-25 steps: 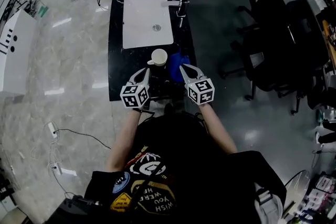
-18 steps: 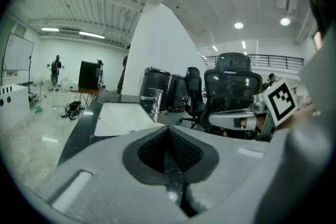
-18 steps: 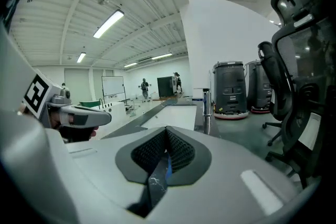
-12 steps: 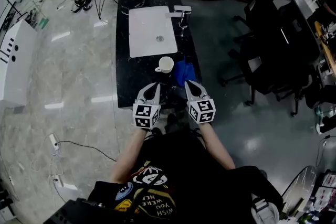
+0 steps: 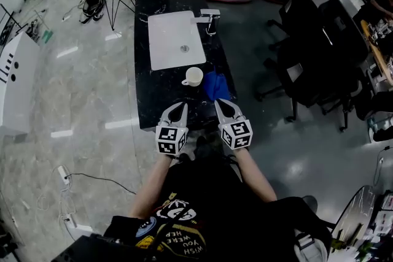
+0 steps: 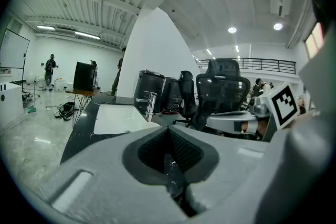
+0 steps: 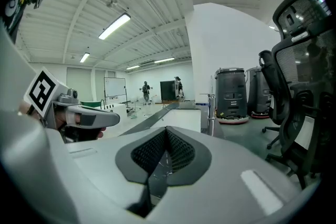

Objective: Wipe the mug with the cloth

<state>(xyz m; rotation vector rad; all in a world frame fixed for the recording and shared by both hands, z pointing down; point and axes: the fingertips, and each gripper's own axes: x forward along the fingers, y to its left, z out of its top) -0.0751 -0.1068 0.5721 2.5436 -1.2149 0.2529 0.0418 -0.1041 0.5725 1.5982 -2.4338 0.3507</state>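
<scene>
1. Both grippers are being drawn back from the mug toward the near edge of the counter.
2. The jaws of the left gripper and the right gripper are being kept pressed together, with nothing between them.
3. The mug is being left standing upright between the sink and the grippers, with the blue cloth just beside it.

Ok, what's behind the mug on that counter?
Behind the mug lies the white sink basin, with the faucet at its right edge. The mug itself covers a small strip of counter just behind it.
</scene>
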